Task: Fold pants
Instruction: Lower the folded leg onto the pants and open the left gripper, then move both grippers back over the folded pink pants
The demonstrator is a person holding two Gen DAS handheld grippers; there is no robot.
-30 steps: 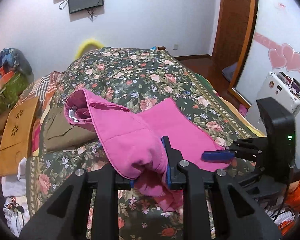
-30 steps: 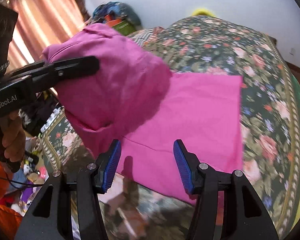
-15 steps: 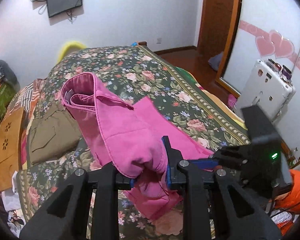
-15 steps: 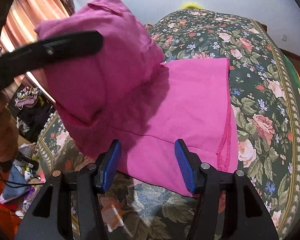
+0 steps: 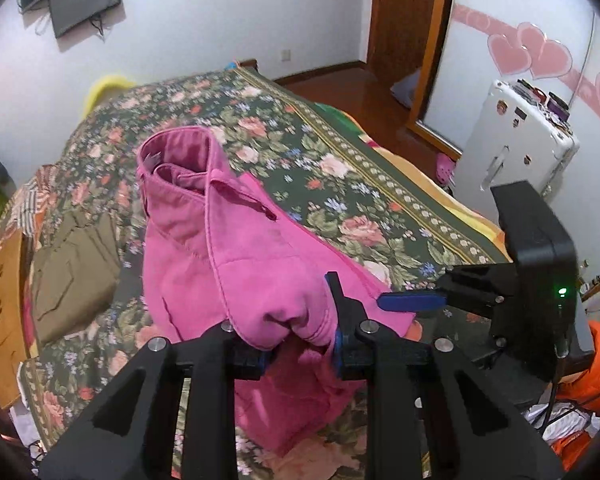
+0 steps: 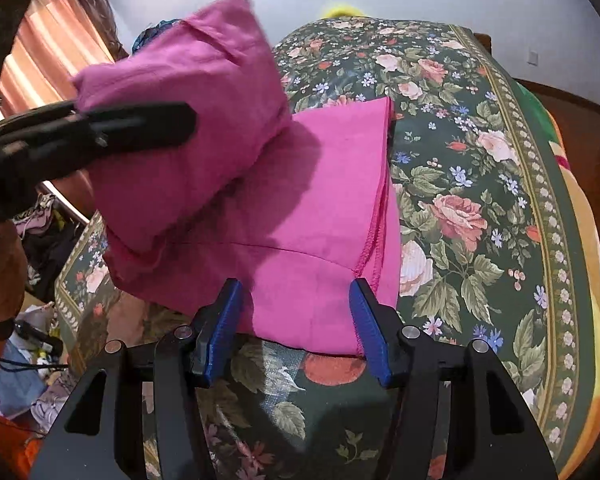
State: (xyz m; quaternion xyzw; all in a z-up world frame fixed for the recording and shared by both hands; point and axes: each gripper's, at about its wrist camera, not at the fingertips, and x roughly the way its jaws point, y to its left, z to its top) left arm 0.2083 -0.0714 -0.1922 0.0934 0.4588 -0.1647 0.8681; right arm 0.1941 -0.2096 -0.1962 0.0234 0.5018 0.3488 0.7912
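Pink pants (image 5: 228,248) lie on a floral bedspread (image 5: 340,184). My left gripper (image 5: 300,344) is shut on a bunched part of the pants and holds it raised, with the waistband end draped away from me. In the right wrist view the lifted bundle (image 6: 188,128) hangs over the flat pant legs (image 6: 324,208), with the left gripper's black finger (image 6: 140,128) across it. My right gripper (image 6: 292,320) is open, its blue pads on either side of the near edge of the flat legs, gripping nothing. It also shows in the left wrist view (image 5: 416,302).
An olive garment (image 5: 72,264) lies on the bed's left side beside a wooden board (image 5: 0,300). A white suitcase (image 5: 512,144) stands right of the bed near a wooden door (image 5: 408,20). Clutter lies on the floor at the left (image 6: 28,360).
The left gripper has lifted the bunched pants higher and carried them forward over the flat legs. The right gripper has moved in closer to the near edge of the legs, still open.
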